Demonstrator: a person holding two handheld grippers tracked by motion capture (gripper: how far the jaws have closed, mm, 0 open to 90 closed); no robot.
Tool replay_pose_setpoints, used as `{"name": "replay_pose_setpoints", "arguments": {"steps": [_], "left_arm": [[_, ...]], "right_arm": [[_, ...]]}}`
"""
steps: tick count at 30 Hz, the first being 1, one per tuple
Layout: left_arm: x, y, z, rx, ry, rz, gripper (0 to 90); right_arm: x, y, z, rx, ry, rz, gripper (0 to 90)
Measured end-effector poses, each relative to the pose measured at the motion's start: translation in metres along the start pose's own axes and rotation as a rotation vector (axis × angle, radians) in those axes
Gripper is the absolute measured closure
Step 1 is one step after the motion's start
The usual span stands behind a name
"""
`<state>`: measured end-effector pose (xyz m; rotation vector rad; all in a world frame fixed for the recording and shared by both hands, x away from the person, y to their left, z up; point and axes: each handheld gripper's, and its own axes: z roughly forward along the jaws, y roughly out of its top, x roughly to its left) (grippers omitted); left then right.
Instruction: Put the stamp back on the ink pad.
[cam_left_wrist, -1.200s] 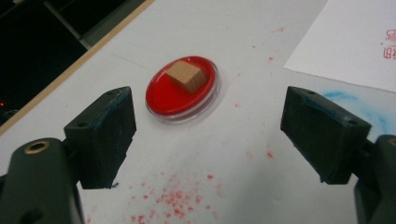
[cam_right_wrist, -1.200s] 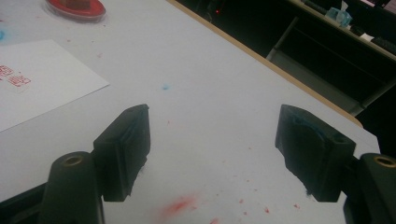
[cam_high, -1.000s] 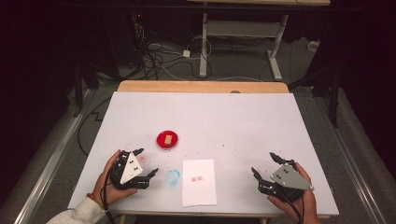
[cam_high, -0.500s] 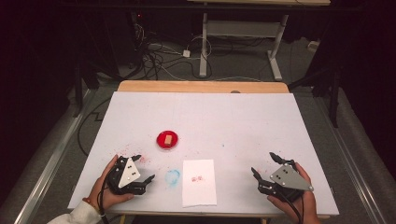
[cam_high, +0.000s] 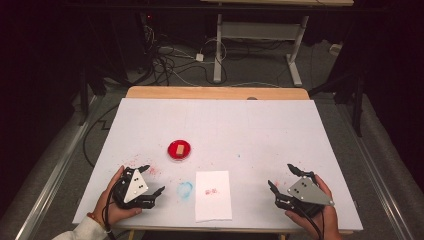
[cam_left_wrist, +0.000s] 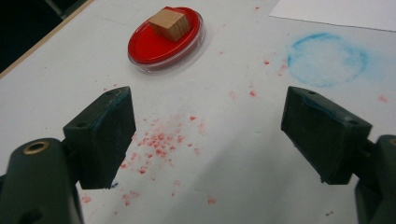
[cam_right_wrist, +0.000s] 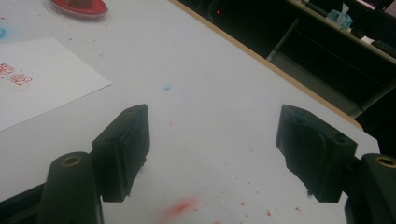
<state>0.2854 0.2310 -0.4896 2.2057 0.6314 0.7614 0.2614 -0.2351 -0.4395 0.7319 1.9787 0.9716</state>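
A round red ink pad (cam_high: 179, 150) (cam_left_wrist: 166, 38) lies left of the table's middle with a small wooden stamp block (cam_high: 179, 148) (cam_left_wrist: 169, 23) on it. A white sheet of paper (cam_high: 213, 195) (cam_right_wrist: 32, 79) with two red stamp marks (cam_high: 211, 191) (cam_right_wrist: 14, 74) lies near the front edge. My left gripper (cam_high: 152, 181) (cam_left_wrist: 208, 135) rests open at the front left, jaws wide apart and empty, pointing toward the pad. My right gripper (cam_high: 283, 179) (cam_right_wrist: 212, 149) sits open and empty at the front right, right of the paper.
The white table top (cam_high: 250, 130) carries a blue ink ring (cam_high: 185, 189) (cam_left_wrist: 327, 58) left of the paper and scattered red ink specks (cam_left_wrist: 159, 140). A wooden edge (cam_high: 215, 92) runs along the far side. Cables and a desk frame (cam_high: 255, 35) stand on the floor beyond.
My left gripper has shifted slightly left and back toward the person over the last second. The right gripper, pad and paper have stayed put.
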Motion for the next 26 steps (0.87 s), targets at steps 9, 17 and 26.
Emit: {"name": "replay_pose_setpoints", "arguments": {"steps": [9, 17, 26], "left_arm": [[0.0012, -0.0022, -0.0043, 0.005, 0.014, -0.017, 17.2], [0.0020, -0.0018, -0.0021, 0.005, 0.010, -0.022, 17.3], [0.0040, 0.0000, 0.0025, 0.010, 0.003, -0.028, 17.3]], "right_arm": [[0.0020, 0.0016, 0.0042, 0.000, 0.012, -0.005, 26.3], [0.0009, 0.0011, 0.0036, 0.000, 0.010, 0.002, 26.3], [-0.0006, -0.0010, 0.0036, 0.006, 0.005, -0.004, 26.2]]}}
